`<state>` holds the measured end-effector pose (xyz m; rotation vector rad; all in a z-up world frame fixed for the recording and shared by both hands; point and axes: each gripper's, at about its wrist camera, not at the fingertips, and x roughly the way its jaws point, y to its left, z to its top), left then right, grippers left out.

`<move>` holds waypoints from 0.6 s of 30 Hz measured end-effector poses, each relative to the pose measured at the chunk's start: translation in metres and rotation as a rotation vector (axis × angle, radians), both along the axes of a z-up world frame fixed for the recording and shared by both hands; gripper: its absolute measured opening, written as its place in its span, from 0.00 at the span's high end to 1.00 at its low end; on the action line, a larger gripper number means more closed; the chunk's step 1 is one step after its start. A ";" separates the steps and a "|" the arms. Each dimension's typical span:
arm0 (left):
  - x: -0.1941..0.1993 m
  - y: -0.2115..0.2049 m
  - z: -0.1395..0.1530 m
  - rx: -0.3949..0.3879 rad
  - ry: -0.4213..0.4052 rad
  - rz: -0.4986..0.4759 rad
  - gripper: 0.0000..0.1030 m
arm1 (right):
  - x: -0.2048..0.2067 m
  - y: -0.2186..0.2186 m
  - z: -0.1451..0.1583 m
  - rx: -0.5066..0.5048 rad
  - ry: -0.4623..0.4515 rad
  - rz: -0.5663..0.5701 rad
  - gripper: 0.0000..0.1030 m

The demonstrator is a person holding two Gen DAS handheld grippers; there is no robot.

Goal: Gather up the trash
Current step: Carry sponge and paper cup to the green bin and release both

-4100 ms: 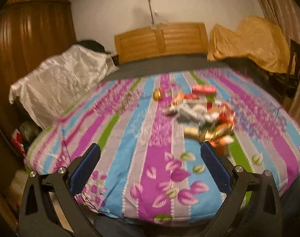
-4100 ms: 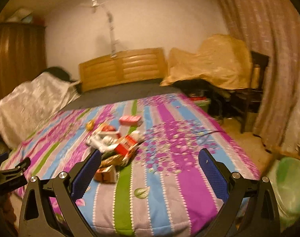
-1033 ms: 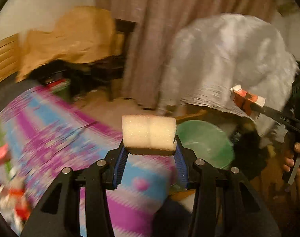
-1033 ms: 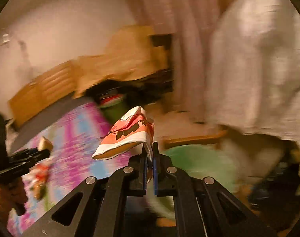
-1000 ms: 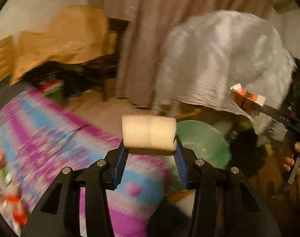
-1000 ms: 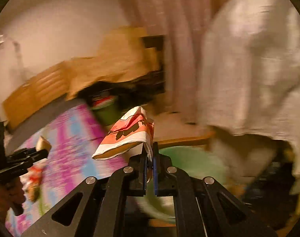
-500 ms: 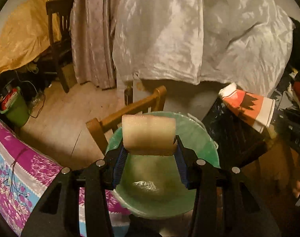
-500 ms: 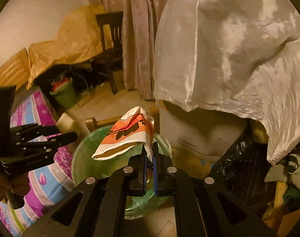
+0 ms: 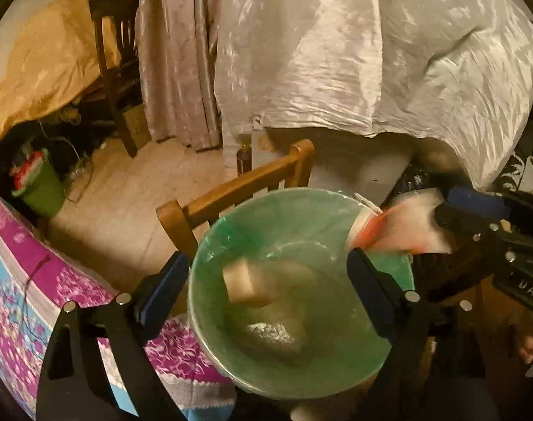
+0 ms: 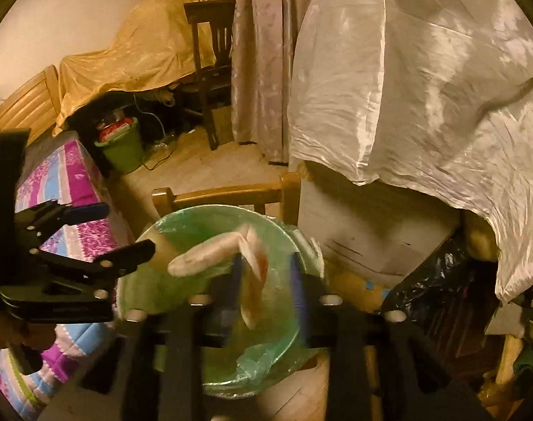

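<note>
A: Left gripper (image 9: 268,273) jaws have just opened wide, empty; the foam block (image 9: 243,282) drops centre-frame into the green bin (image 9: 231,224).

B: Right gripper (image 10: 264,280) jaws are just parting, the wrapper (image 10: 231,249) loose between them above the bin. It might catch the rim and spill out.

Dim, warm yellow indoor light fills both views, with glare on the shiny white sheet (image 9: 372,52). Fisheye bending and dark corners ring each picture. The falling foam block (image 9: 243,282) and wrapper (image 10: 231,252) smear with motion blur
</note>
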<state>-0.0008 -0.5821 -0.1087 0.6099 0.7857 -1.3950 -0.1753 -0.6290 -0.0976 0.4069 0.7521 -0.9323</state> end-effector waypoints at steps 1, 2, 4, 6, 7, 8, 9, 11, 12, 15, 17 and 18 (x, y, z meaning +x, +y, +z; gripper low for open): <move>0.002 0.001 -0.001 0.002 0.005 0.005 0.15 | 0.000 -0.001 -0.001 0.005 -0.003 -0.005 0.70; 0.003 0.002 -0.001 0.000 0.006 0.007 0.15 | -0.001 -0.001 -0.001 0.006 -0.010 -0.010 0.70; 0.004 0.003 0.000 -0.003 0.010 0.007 0.15 | -0.003 -0.001 -0.001 0.006 -0.022 -0.016 0.70; 0.005 0.005 0.001 -0.009 0.014 0.011 0.15 | -0.005 0.000 0.000 0.001 -0.025 -0.017 0.70; 0.005 0.006 0.001 -0.012 0.016 0.013 0.15 | -0.004 0.001 0.000 -0.002 -0.026 -0.014 0.70; 0.006 0.008 0.001 -0.014 0.018 0.017 0.15 | -0.004 0.003 0.000 -0.005 -0.027 -0.012 0.70; 0.006 0.009 0.001 -0.014 0.018 0.021 0.15 | -0.003 0.005 0.000 -0.011 -0.027 -0.012 0.70; 0.008 0.015 0.001 -0.017 0.014 0.035 0.15 | -0.004 0.009 0.001 -0.021 -0.038 -0.017 0.70; 0.009 0.018 0.001 -0.022 0.012 0.041 0.15 | -0.004 0.011 0.002 -0.026 -0.045 -0.018 0.70; 0.019 0.036 0.003 -0.045 0.003 0.106 0.15 | -0.004 0.023 0.008 -0.061 -0.083 -0.027 0.70; 0.027 0.050 0.005 -0.066 -0.009 0.159 0.15 | 0.000 0.032 0.012 -0.084 -0.102 -0.021 0.70; 0.034 0.062 0.007 -0.084 -0.018 0.200 0.15 | 0.004 0.040 0.014 -0.108 -0.115 -0.013 0.70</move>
